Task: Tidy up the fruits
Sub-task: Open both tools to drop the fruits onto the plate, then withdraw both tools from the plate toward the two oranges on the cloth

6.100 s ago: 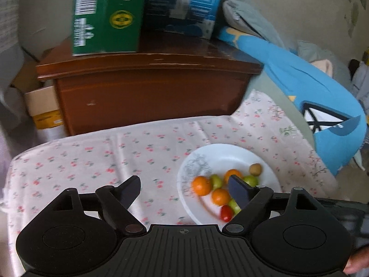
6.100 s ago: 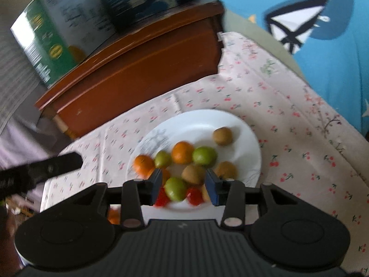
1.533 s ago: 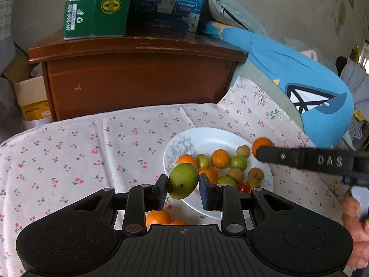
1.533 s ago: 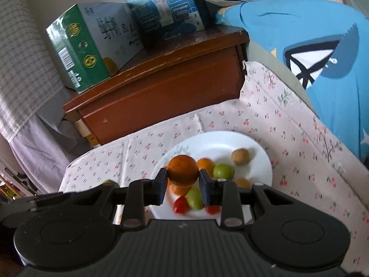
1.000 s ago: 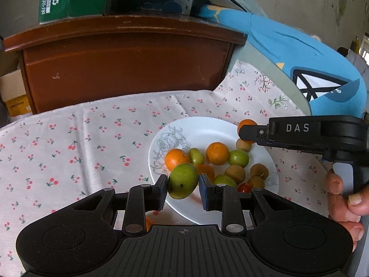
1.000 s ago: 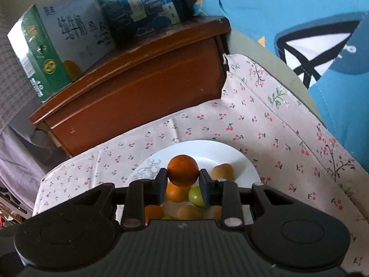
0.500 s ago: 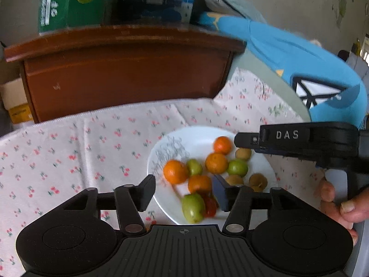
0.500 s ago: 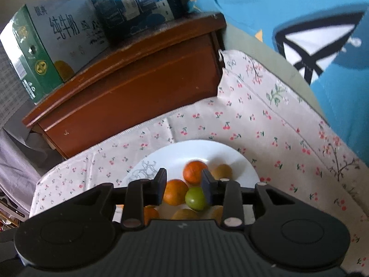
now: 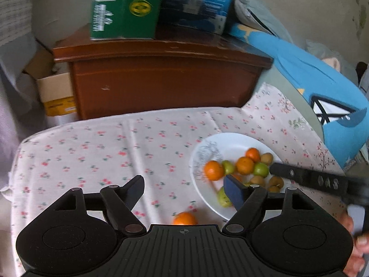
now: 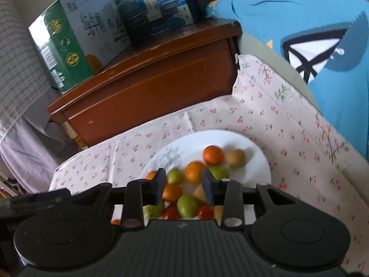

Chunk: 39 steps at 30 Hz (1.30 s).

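Fruit sits gathered on round white plate (image 9: 233, 139), one orange mandarin (image 9: 184, 218) stray on floral cloth (image 9: 92, 152). Left gripper (image 9: 184, 188), jaws just widened, empty; right gripper (image 10: 183, 182) parted, gripping nothing.

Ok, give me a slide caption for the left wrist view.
Open left gripper above floral cloth, white plate of fruit beside it, one orange off-plate.

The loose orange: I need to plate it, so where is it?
In the left wrist view, the orange lies on the cloth, just left of the plate.
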Each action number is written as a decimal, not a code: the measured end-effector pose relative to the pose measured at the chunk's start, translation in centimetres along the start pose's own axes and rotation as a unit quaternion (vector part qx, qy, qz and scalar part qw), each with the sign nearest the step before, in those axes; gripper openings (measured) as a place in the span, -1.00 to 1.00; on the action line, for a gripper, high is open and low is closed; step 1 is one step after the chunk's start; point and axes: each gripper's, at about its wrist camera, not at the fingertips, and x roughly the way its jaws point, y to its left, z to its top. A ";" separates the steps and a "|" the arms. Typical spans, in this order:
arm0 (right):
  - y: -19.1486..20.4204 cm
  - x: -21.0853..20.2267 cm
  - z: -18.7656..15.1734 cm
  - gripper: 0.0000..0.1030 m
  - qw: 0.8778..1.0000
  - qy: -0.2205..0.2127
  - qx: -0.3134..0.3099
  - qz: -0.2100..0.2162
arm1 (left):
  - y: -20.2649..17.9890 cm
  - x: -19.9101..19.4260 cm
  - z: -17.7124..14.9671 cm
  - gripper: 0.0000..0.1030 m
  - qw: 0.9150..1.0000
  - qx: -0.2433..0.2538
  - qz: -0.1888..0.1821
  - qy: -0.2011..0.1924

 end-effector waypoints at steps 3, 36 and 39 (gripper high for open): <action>0.6 -0.8 -1.0 -0.30 1.000 0.004 -0.001 0.012 | 0.8 -0.7 0.2 0.50 1.000 -0.010 0.006 0.000; 6.1 1.4 -7.6 -0.30 0.991 0.075 -0.085 0.064 | 4.5 -0.9 -2.4 0.66 0.997 -0.021 0.061 0.043; 6.3 2.2 -7.7 -0.30 0.991 0.081 -0.086 0.063 | 4.8 -0.5 -2.5 0.66 0.997 -0.027 0.062 0.046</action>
